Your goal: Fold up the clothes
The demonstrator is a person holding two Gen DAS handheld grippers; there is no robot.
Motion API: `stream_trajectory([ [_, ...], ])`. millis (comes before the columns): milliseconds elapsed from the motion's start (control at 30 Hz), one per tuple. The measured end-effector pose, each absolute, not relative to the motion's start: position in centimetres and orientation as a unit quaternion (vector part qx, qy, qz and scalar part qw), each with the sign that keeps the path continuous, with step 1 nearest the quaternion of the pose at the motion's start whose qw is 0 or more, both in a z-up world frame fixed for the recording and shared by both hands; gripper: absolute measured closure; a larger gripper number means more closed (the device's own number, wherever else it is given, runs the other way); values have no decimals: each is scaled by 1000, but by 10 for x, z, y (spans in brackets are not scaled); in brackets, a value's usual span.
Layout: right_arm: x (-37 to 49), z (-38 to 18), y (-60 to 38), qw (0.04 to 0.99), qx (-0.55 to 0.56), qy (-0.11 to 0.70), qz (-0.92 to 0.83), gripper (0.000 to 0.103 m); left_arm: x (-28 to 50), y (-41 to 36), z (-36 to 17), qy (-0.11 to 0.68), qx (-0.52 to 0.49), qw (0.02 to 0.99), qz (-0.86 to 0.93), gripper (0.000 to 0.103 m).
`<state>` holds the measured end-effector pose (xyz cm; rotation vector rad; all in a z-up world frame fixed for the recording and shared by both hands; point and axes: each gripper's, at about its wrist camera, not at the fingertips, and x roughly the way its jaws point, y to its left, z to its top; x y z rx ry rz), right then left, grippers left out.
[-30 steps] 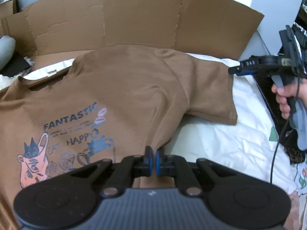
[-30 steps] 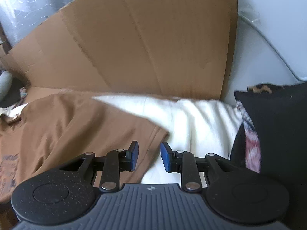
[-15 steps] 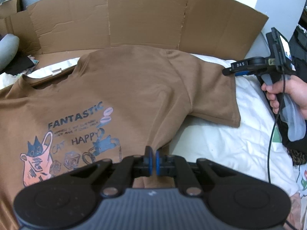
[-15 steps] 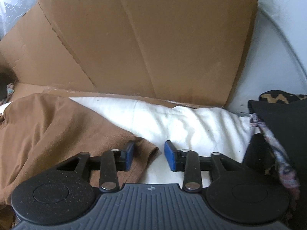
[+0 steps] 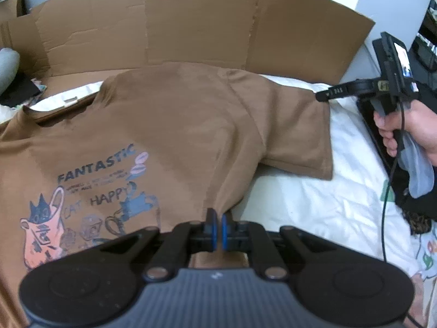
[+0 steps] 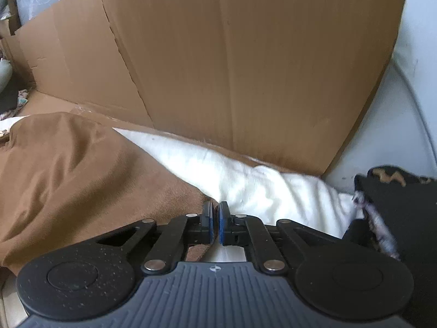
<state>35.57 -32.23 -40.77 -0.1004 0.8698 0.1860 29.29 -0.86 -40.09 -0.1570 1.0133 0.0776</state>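
**Q:** Where is the garment, and how does it lie?

**A:** A brown T-shirt [image 5: 169, 125] with a cat print and the words "FANTASTIC" and "HAPPY" lies spread, print up, on a white bedsheet [image 5: 314, 207]. A flattened cardboard sheet [image 5: 202, 19] stands behind it. Seen from the left wrist camera, its collar is at the far left and its sleeve [image 5: 295, 136] reaches out to the right, so the sleeve's length runs towards the right-hand tool.

**Q:** What are the two grippers doing?

**A:** The left gripper [image 5: 217, 228] is clamped on the shirt's side edge, below the armpit. The right gripper [image 6: 215, 225], held in a person's hand [image 5: 404, 134], sits at the sleeve's outer tip, its jaws pressed together. They have just been closing. The sleeve hem appears to be caught between them, though the view there is blurred.

**Q:** Which way would the fold go?

**A:** Probably the right hand carries the sleeve leftward, across the shirt's body, while the left pins the side.
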Motion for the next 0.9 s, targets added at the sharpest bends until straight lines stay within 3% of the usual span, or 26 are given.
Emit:
stream_trajectory([
  [733,392,-384,-324,915,-97,391,41,102,315,-64,-435,506,-61,859,-54,99],
  [833,385,-379,-324,920,-81,382,43,97,317,-67,-443,511,-59,856,-57,99],
  [900,379,-377,-325,922,-77,378,40,86,319,-69,-447,513,-59,854,-57,99],
])
